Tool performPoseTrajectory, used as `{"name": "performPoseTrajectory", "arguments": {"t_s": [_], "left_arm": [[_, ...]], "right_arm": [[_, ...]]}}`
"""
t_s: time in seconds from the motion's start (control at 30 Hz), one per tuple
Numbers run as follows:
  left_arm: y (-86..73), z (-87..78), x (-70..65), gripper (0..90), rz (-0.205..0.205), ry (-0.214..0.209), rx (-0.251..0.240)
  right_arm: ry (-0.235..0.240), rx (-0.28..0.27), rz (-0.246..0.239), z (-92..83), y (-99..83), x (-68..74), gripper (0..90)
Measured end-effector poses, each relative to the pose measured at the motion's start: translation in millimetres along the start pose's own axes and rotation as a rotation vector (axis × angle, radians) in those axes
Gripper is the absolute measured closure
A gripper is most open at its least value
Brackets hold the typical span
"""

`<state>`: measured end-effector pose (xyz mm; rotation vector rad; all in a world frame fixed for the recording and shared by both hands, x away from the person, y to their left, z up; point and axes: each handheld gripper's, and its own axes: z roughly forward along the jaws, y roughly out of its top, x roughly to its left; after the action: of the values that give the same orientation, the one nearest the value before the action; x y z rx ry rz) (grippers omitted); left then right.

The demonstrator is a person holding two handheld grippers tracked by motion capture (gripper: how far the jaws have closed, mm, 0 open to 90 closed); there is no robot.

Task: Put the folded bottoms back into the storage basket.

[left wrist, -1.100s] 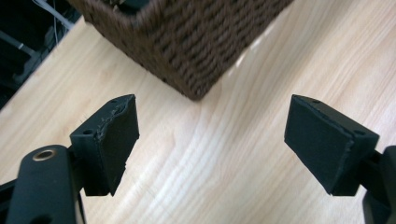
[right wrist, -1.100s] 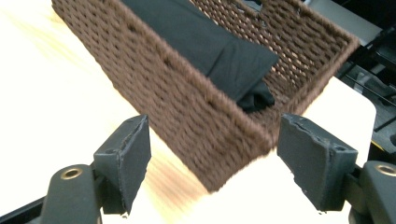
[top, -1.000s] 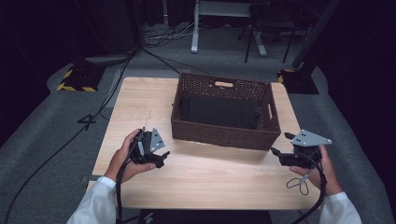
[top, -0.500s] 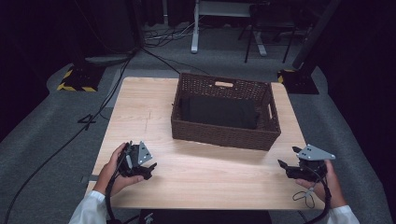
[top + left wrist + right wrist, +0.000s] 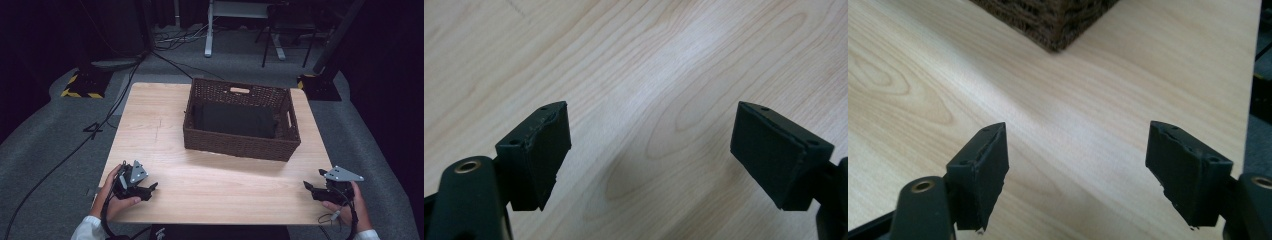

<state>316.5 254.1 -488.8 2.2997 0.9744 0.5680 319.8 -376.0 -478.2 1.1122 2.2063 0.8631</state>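
A dark brown woven basket (image 5: 242,145) stands at the back middle of the light wooden table (image 5: 150,130), with a black cloth (image 5: 235,120) lying flat inside it. My left gripper (image 5: 151,190) rests low over the table's front left corner, held in a hand, open with nothing between its jaws (image 5: 649,150). My right gripper (image 5: 309,189) is at the front right corner, also open and empty (image 5: 1078,175). A corner of the basket (image 5: 1048,20) shows at the top of the right gripper view.
Grey carpet surrounds the table, with cables (image 5: 60,155) trailing on the left. Yellow-and-black striped stand bases (image 5: 80,85) sit beyond the far corners. A white table frame (image 5: 210,30) stands behind.
Both hands have drawn their grippers back toward the table's front edge and outward to the corners. The basket and cloth have not moved.
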Motion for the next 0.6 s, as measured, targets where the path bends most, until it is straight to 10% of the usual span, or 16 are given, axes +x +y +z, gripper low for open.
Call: {"name": "performPoseTrajectory", "arguments": {"t_s": [0.27,0.6], "left_arm": [[-26.7,2.2,15.8,17.2,-0.173,-0.077,-0.046],[-30.1,-0.2,17.2,17.3,-0.213,-0.035,-0.043]], "right_arm": [[0.03,-0.005,0.109,3.4,-26.0,-9.5,25.3],[0.045,0.012,0.17,5.2,-32.8,-14.6,23.3]]}}
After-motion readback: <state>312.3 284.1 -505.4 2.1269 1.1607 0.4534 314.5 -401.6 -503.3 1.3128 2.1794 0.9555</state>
